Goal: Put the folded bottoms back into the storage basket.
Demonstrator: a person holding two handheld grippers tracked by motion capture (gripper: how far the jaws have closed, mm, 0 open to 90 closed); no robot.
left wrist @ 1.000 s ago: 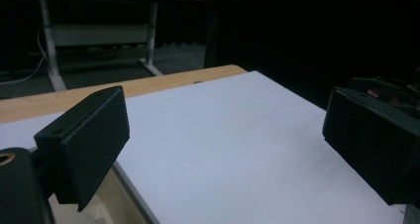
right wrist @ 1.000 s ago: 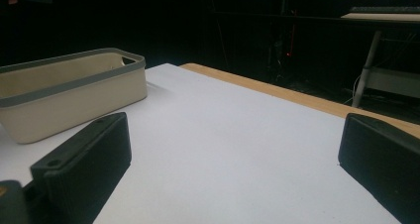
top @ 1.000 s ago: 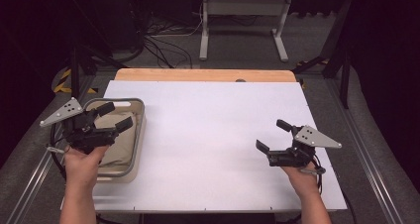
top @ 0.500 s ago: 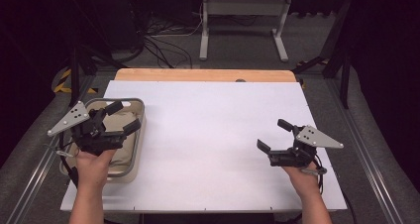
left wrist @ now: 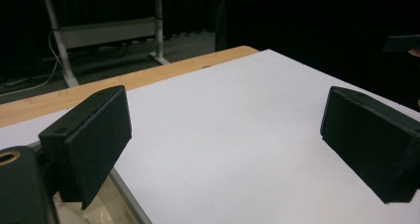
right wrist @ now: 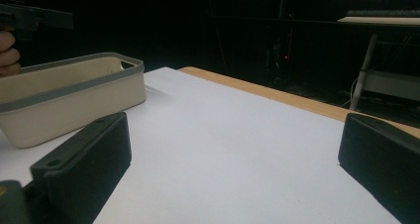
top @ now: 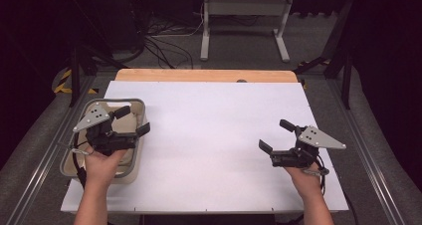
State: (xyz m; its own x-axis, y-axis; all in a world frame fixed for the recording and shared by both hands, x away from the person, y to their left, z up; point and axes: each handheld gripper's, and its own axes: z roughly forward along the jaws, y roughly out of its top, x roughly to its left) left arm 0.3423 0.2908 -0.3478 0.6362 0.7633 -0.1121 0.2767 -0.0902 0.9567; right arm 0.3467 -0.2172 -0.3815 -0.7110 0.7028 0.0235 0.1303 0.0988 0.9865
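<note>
A beige bin with a grey rim (top: 142,105) (right wrist: 74,87) stands at the left side of the white table. My left gripper (top: 133,121) (left wrist: 228,149) hangs open over the bin's right edge, its jaws wide apart with nothing between them. Near the right front of the table my right gripper (top: 276,135) (right wrist: 233,169) is held open just above the white surface, also with nothing between its fingers. In the right gripper view the other hand (right wrist: 7,53) shows beyond the bin at far left. What lies inside the bin I cannot make out.
The white sheet (top: 209,130) covers most of the table, with a wooden strip (top: 199,75) along the far edge. Beyond the table stand a metal frame (top: 244,21) and loose cables (top: 164,46) on the dark floor. Metal rails (top: 45,155) run along both sides.
My left gripper has moved right and slightly forward over the bin, from its left part to its right edge. The right gripper has barely moved.
</note>
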